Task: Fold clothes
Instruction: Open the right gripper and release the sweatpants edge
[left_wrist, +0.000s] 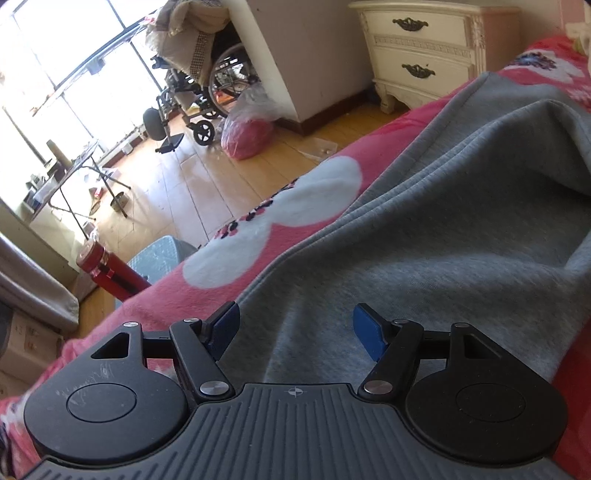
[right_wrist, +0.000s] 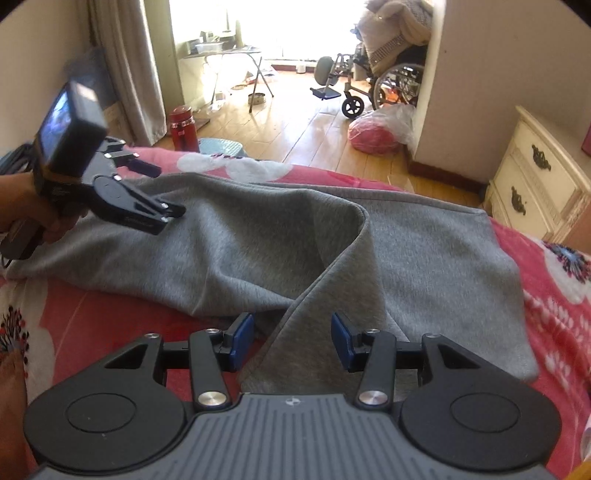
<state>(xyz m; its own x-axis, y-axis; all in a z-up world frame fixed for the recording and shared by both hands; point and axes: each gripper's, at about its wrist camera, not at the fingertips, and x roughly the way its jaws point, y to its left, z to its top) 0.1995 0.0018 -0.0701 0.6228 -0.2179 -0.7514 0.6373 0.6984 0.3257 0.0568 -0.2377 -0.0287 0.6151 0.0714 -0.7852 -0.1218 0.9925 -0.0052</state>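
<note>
Mostly soft grey fleece garment (right_wrist: 258, 236), rumpled, on pink floral blanket (right_wrist: 110, 314).

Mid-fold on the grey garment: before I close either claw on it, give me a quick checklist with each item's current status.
1. Left claw open, pads clear of cloth: ok, jaws apart above the grey garment.
2. Right claw open: ok, jaws apart with a folded strip of the garment's edge running between the pads, not pinched.
3. Garment lying flat: not ok, one part is flipped over and ridged across the middle.
4. Garment fully on the pink blanket: ok in the right wrist view.
5. Claws clear of each other: ok, the left claw hangs over the garment's far left end.
6. Which edge the left claw would catch: cannot tell.
</note>
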